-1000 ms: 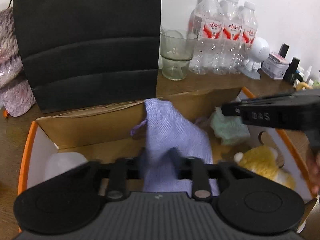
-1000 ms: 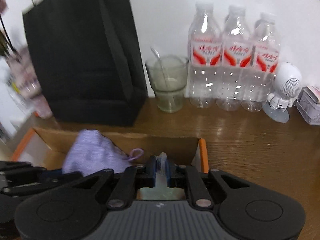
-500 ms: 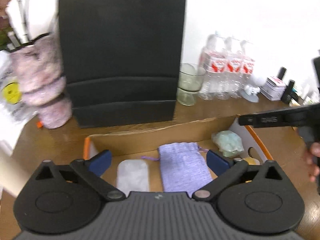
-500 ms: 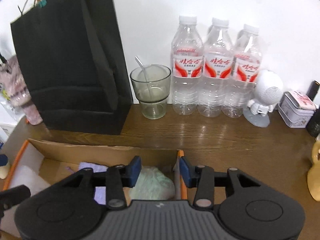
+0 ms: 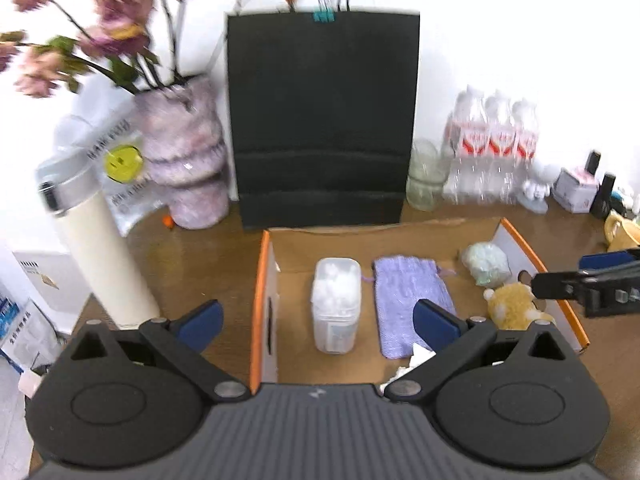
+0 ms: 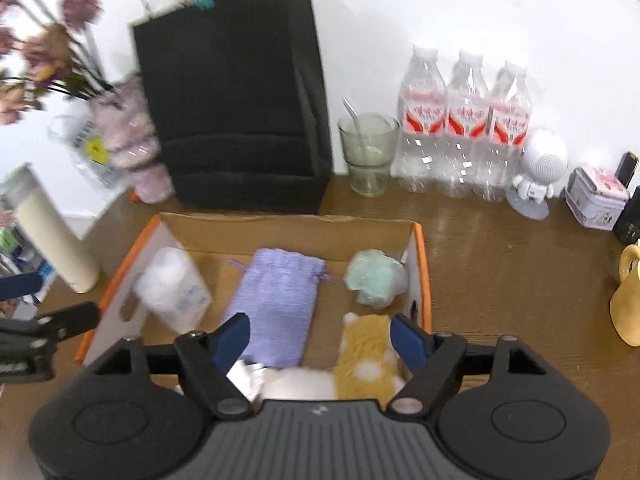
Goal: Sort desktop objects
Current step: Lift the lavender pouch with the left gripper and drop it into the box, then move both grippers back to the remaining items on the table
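Left wrist view: left gripper (image 5: 318, 320) spread wide and empty above the cardboard box (image 5: 520, 240); purple pouch (image 5: 412, 300) lies centre frame, long axis running top to bottom, drawstring end uppermost. Right wrist view: right gripper (image 6: 320, 336) likewise agape, empty; sorting apparently between items, so another desktop object needs choosing

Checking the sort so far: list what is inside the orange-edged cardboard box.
Inside the orange-edged cardboard box: a clear plastic container of white cotton, a flat lilac drawstring pouch, a mint-green crumpled bundle and a yellow-and-white plush toy. The near corner is covered by the right gripper.
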Demonstrator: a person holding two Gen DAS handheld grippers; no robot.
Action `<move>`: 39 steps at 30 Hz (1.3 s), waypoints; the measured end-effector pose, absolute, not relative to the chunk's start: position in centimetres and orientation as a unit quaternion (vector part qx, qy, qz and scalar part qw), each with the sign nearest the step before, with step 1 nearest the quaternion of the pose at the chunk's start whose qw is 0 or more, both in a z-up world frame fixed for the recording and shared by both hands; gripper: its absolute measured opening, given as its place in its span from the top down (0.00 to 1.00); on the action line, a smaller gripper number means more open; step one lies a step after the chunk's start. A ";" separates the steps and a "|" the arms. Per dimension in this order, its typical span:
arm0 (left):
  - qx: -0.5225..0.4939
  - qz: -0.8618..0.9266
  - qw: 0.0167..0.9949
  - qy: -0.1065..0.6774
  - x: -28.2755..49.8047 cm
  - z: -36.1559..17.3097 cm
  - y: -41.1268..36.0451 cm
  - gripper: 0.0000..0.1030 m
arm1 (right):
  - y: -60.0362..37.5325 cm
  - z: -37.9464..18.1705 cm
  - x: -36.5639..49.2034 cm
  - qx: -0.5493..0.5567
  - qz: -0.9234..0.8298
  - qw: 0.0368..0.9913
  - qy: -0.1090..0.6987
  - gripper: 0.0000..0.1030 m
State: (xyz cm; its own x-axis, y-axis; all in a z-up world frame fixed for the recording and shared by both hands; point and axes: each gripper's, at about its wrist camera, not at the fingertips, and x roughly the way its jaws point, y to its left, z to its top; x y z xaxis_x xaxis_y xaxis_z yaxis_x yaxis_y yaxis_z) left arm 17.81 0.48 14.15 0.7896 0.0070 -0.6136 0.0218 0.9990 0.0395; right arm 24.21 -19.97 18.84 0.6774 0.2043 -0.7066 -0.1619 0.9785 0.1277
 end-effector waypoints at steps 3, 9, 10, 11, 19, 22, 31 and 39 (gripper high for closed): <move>0.009 0.001 0.956 0.293 15.1 13.9 0.6 0.00 | -19.8 18.7 21.4 0.022 0.108 0.931 0.347 0.21; -0.014 -0.054 0.982 0.180 6.0 11.3 1.1 0.00 | -20.1 15.7 14.1 0.064 0.108 0.955 0.269 0.16; -0.014 -0.055 0.983 0.176 4.7 10.5 1.1 0.00 | -20.0 14.9 12.9 0.063 0.109 0.955 0.270 0.15; -0.018 -0.053 0.983 0.175 3.4 9.8 1.2 0.00 | -19.8 14.1 11.8 0.061 0.107 0.952 0.279 0.15; -0.009 -0.038 0.967 0.253 -4.8 3.0 1.4 0.00 | -17.9 9.2 1.5 0.001 0.119 0.948 0.296 0.14; -0.011 -0.015 0.964 0.267 -7.1 2.1 1.5 0.00 | -17.3 7.9 -2.2 -0.014 0.126 0.945 0.301 0.14; -0.022 -0.007 0.961 0.277 -10.6 1.6 2.3 0.00 | -16.2 6.9 -9.4 -0.085 0.128 0.956 0.251 0.14; -0.020 0.007 0.960 0.279 -9.0 1.6 3.5 0.00 | -17.6 6.8 -6.7 -0.010 0.145 0.953 0.266 0.21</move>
